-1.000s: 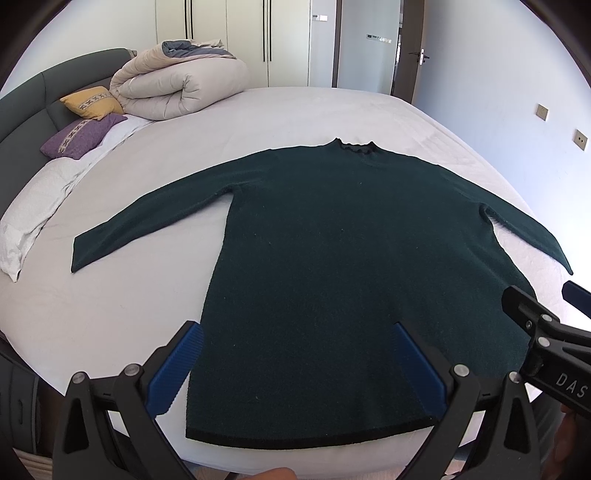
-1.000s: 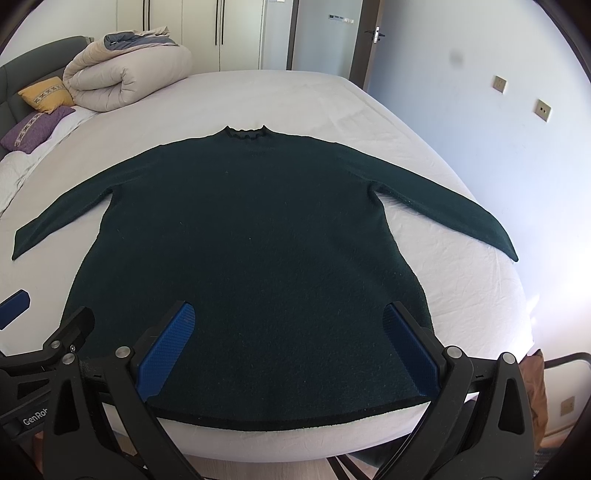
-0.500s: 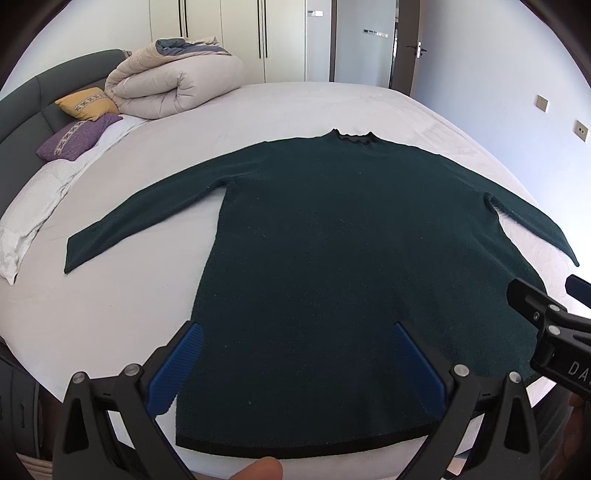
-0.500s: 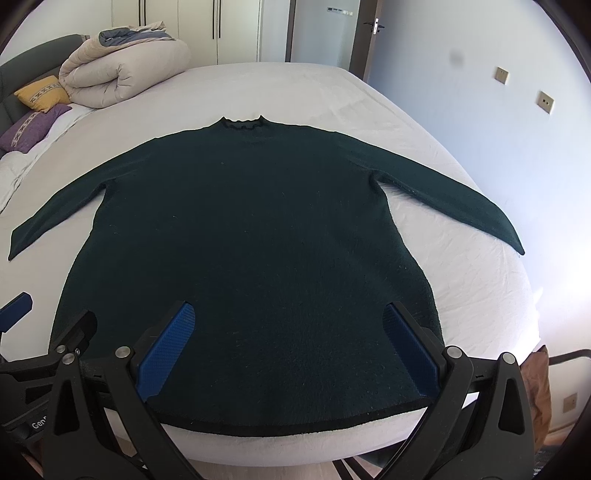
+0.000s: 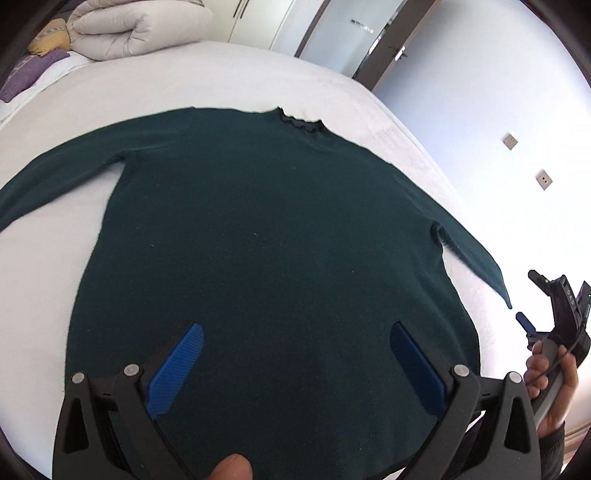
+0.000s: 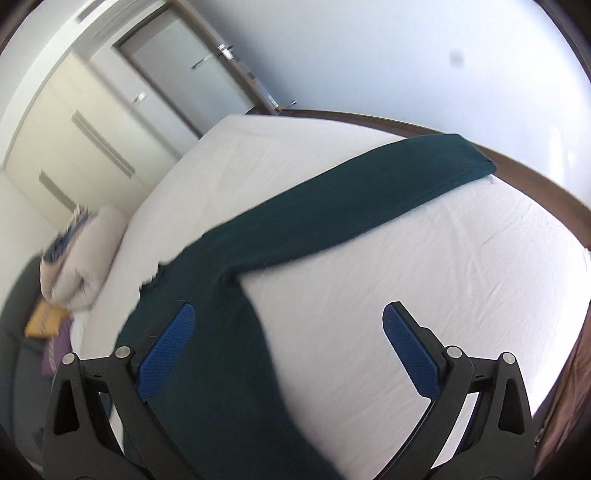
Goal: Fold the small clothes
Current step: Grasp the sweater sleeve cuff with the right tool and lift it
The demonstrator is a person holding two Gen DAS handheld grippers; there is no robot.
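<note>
The sweater point(image 5: 273, 251) lies flat and face up on the bed point(image 5: 240, 74), collar far from you, hem at the near edge, both sleeves spread out sideways. Its long axis runs straight away from you. Your left hand-held gripper point(image 5: 295, 362) hangs over the hem, jaws wide apart and holding nothing. Your right hand-held gripper point(image 6: 288, 347) is also spread open and empty; it is turned out toward the right sleeve point(image 6: 354, 206), which runs up and to the right from it to a cuff near the bed's edge. The right one is the nearer to that sleeve, so I judge the sleeve fold falls to it. In the left view, white letters on the right gripper's body read roughly "DAS"; the rest is cut off. A rolled duvet point(image 5: 140, 29) sits at the head of the bed.
</note>
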